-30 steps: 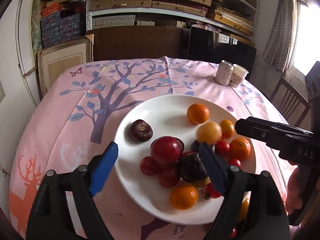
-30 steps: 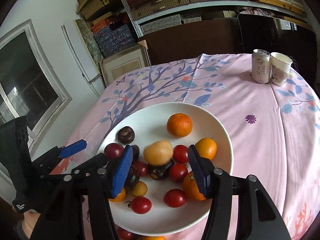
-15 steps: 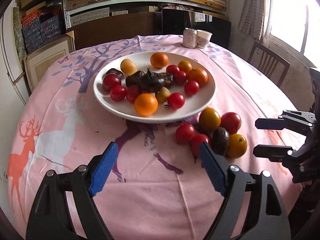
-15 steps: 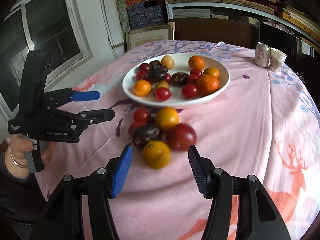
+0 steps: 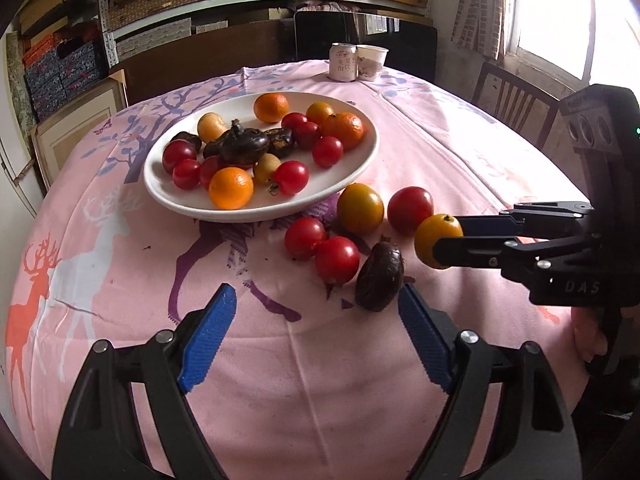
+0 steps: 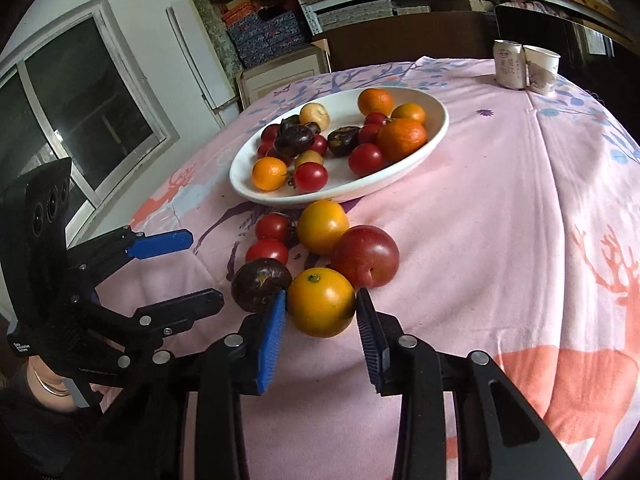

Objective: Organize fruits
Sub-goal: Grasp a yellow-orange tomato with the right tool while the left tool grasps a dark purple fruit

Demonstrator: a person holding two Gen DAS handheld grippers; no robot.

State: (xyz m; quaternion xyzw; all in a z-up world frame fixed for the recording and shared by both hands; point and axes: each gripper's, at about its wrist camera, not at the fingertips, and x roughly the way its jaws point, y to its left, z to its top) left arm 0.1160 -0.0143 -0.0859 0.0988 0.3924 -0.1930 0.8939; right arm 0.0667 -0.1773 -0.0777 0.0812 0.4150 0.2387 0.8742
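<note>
A white plate (image 5: 352, 176) (image 6: 434, 136) holds several tomatoes, oranges and dark fruits. Loose fruit lies on the pink cloth in front of it: a yellow-orange fruit (image 6: 321, 302) (image 5: 436, 234), a red plum (image 6: 365, 256) (image 5: 410, 208), a dark passion fruit (image 6: 260, 283) (image 5: 379, 276), another orange-yellow fruit (image 6: 322, 226) (image 5: 360, 208) and two red tomatoes (image 5: 337, 259) (image 6: 267, 251). My right gripper (image 6: 321, 320) (image 5: 450, 236) has its jaws closed around the yellow-orange fruit. My left gripper (image 5: 316, 336) (image 6: 176, 268) is open and empty, just short of the passion fruit.
A drink can (image 5: 343, 62) (image 6: 509, 64) and a paper cup (image 5: 371, 62) (image 6: 540, 68) stand at the table's far edge. A wooden chair (image 5: 516, 100) stands at the right. Shelves with boxes fill the back wall.
Both grippers have moved closer to the loose fruit. My right gripper has narrowed from wide open onto the yellow-orange fruit. The left one stays open.
</note>
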